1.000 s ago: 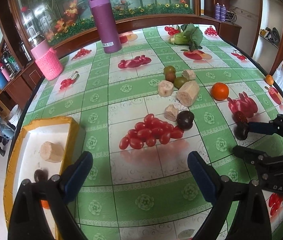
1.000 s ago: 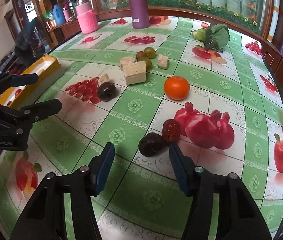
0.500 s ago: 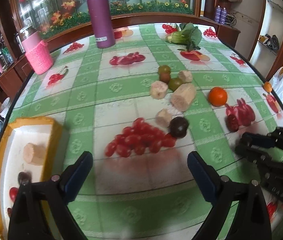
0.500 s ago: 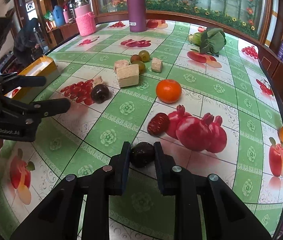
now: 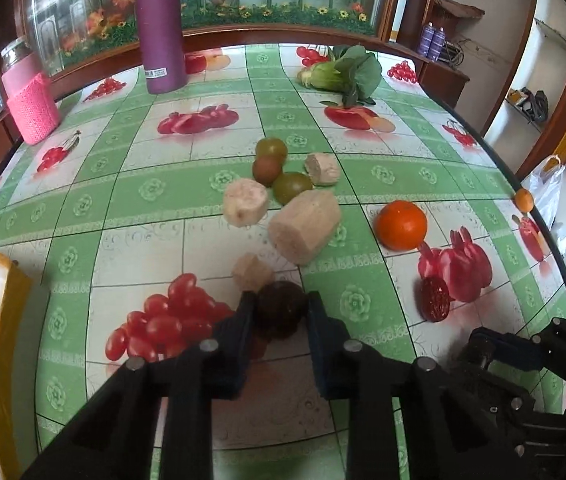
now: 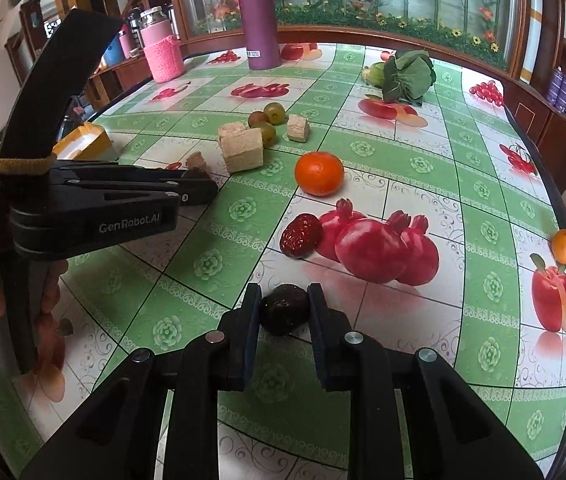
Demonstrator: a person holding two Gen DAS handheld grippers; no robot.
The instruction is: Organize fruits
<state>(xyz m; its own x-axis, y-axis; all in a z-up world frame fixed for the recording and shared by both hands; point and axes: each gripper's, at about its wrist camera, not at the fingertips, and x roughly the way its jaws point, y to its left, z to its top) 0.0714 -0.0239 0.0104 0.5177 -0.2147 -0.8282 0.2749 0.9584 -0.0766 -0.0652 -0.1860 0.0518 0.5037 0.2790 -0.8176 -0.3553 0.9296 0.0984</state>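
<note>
— So, how many dark plums can you count on the table (image 5: pixel 363 432)?
— Two. The left gripper (image 5: pixel 279 312) has just been closing, and its pads now press on one dark plum (image 5: pixel 281 312), just right of the printed cherry tomatoes. The right gripper (image 6: pixel 283 306) is clamped on the other dark plum (image 6: pixel 284 309), near the printed pomegranates.
— And loose fruit?
— One orange (image 5: pixel 401 224) to the right, one red date (image 5: pixel 435 300) near it, and three small green-brown fruits (image 5: pixel 271 150) clustered farther back. A tiny orange fruit (image 5: pixel 524 199) sits at the far right edge.
— The pale chunks?
— Four on the cloth: the big pale chunk (image 5: pixel 305 226), two medium ones behind it, one small one touching the left-held plum. A fifth lies in the yellow tray (image 5: pixel 7 320) at the left, with several small dark and red fruits I cannot count.
— Anything else?
— One purple flask (image 5: pixel 159 26), one pink-sleeved jar (image 5: pixel 29 96) and one leafy vegetable (image 5: pixel 347 70) at the far side.
</note>
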